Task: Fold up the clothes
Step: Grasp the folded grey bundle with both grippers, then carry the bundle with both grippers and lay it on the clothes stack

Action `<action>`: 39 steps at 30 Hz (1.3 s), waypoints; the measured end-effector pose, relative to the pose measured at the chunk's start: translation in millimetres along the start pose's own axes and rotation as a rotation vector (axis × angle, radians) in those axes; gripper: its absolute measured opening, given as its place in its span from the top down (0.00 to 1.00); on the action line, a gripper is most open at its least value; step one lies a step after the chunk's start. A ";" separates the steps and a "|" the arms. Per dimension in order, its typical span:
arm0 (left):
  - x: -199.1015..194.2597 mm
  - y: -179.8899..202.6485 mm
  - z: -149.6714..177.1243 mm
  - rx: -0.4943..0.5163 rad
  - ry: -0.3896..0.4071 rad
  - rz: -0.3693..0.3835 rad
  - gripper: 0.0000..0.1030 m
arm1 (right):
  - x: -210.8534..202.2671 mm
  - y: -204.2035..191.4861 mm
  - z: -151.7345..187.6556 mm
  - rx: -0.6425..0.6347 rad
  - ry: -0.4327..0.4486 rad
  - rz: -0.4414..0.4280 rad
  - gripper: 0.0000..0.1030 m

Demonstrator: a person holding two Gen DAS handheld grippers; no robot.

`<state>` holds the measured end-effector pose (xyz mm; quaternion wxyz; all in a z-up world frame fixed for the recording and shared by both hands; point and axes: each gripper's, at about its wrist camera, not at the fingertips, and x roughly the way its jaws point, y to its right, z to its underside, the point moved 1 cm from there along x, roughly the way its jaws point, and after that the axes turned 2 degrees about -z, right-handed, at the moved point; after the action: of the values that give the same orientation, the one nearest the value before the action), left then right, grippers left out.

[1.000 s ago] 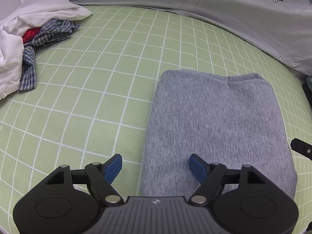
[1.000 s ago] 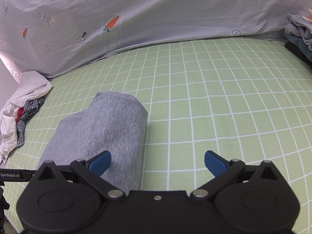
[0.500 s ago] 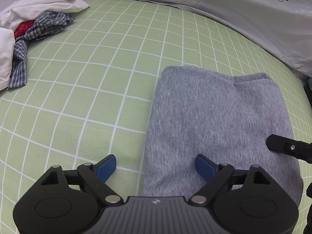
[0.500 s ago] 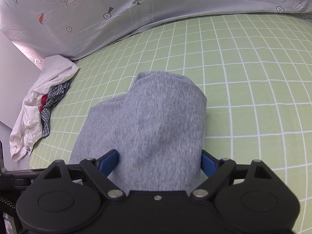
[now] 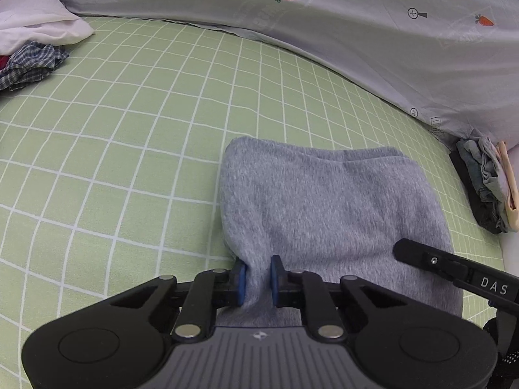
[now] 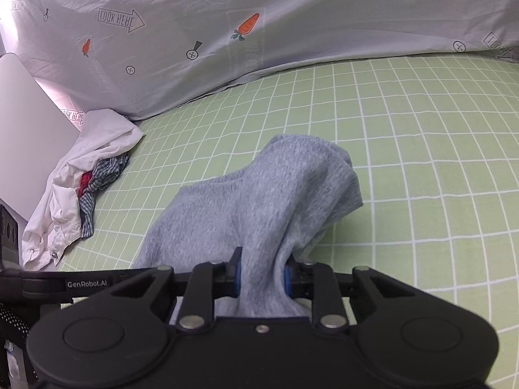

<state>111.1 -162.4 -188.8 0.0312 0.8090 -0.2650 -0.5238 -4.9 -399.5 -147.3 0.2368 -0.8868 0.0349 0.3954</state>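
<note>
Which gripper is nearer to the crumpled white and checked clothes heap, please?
Left. The left gripper pinches the grey folded garment's edge on the side facing the heap; the right gripper grips its opposite edge, farther away across the garment.

1. A folded grey garment (image 5: 327, 214) is laid on a green bedsheet with a white grid (image 5: 129, 136).
2. The garment's near left corner is pinched between the blue pads of the left gripper (image 5: 258, 280), whose jaws have just been closing.
3. The right gripper (image 5: 454, 267) is seen above the garment's right edge.
4. A white and plaid clothes heap (image 5: 32, 48) is seen far left; a folded stack (image 5: 486, 184) is placed far right.
5. A carrot-printed grey sheet (image 5: 340, 32) is draped behind.
</note>
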 end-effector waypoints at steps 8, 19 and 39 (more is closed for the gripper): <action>10.5 100.9 -6.5 0.210 0.008 0.119 0.86 | -69.9 46.3 6.6 0.059 0.112 0.156 0.79; 49.4 324.1 7.4 0.327 0.040 0.196 0.87 | -166.4 216.7 -28.7 0.131 0.198 0.228 0.79; 48.5 645.4 -68.4 0.516 0.298 0.353 0.88 | -321.0 436.7 -159.5 0.032 0.408 0.155 0.80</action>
<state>-70.4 -753.8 13.4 -0.0457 0.7997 -0.5168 -0.3021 -224.3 -897.9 3.4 0.2076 -0.9392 0.1565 0.2244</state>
